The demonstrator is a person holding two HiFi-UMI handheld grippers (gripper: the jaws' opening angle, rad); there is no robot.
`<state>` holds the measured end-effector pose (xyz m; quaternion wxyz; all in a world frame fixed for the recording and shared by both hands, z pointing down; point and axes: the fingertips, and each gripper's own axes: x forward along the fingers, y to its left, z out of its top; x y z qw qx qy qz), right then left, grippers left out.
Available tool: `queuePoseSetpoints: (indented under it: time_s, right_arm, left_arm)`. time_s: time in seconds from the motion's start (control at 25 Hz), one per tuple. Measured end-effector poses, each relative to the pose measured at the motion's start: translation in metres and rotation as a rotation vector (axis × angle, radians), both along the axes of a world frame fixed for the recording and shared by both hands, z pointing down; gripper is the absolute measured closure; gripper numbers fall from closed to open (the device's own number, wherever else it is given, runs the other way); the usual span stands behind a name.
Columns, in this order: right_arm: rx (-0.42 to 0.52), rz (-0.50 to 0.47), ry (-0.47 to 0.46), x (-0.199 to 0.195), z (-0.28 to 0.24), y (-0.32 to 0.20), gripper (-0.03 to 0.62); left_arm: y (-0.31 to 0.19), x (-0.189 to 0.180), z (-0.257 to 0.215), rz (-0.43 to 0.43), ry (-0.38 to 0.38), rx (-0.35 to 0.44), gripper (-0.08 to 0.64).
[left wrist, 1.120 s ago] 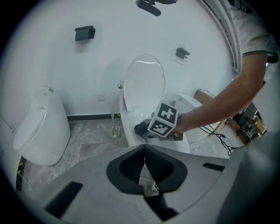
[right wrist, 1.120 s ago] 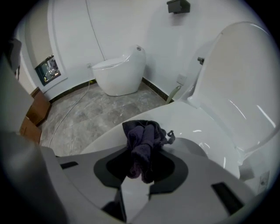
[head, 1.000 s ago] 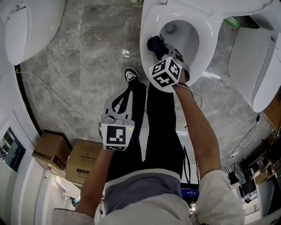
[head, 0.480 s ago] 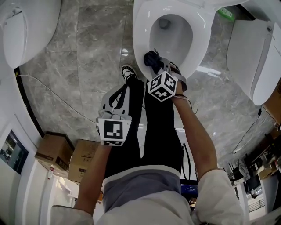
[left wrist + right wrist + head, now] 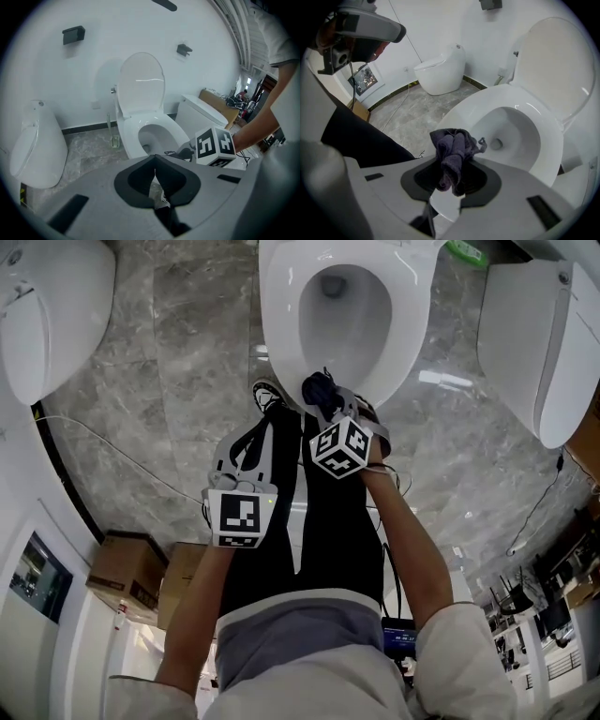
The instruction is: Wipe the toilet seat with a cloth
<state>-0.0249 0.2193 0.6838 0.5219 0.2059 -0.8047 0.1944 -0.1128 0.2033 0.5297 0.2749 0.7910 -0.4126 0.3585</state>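
Toilet seat (image 5: 279, 324): white, smooth, high gloss, carrying bright reflections.
Cloth (image 5: 451, 157): dark purple fabric, soft, matt, crumpled.
Floor (image 5: 178, 362): grey veined stone-look tile, polished, slight sheen.
Left claw (image 5: 154, 180), right claw (image 5: 451, 183): matt grey plastic bodies, black matt pads.
Boxes (image 5: 127, 573): brown cardboard, dull.

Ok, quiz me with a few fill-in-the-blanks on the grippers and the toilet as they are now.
The right gripper clamps a bunched dark ____. The left gripper is ____, with nothing in it. The toilet seat is down and its lid is ____.
Missing words: cloth; shut; up.
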Motion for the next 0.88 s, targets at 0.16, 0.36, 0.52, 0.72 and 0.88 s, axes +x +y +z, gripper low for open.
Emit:
queuePoseSetpoints:
  time_s: [0.16, 0.36, 0.52, 0.72, 0.88]
  right_arm:
    - [-0.012, 0.031, -0.014, 0.012, -0.006, 0.01, 0.492]
    - [-0.036, 0.112, -0.037, 0.038, -0.008, 0.016, 0.492]
    - [-0.045, 0.154, -0.038, 0.065, -0.008, 0.016, 0.492]
    - [-0.047, 0.213, -0.036, 0.096, -0.006, 0.004, 0.492]
    - [-0.035, 0.263, -0.015, 0.122, -0.004, -0.015, 0.492]
  left_arm:
    - [-0.005, 0.012, 0.002, 0.02, -0.018, -0.008, 0.552]
    - [-0.011, 0.031, 0.004, 0.039, -0.019, -0.011, 0.552]
    - [-0.016, 0.047, 0.004, 0.052, -0.02, -0.003, 0.552]
    - [-0.023, 0.064, 0.009, 0.077, -0.036, -0.007, 0.552]
    - [-0.027, 0.077, 0.015, 0.105, -0.041, -0.011, 0.552]
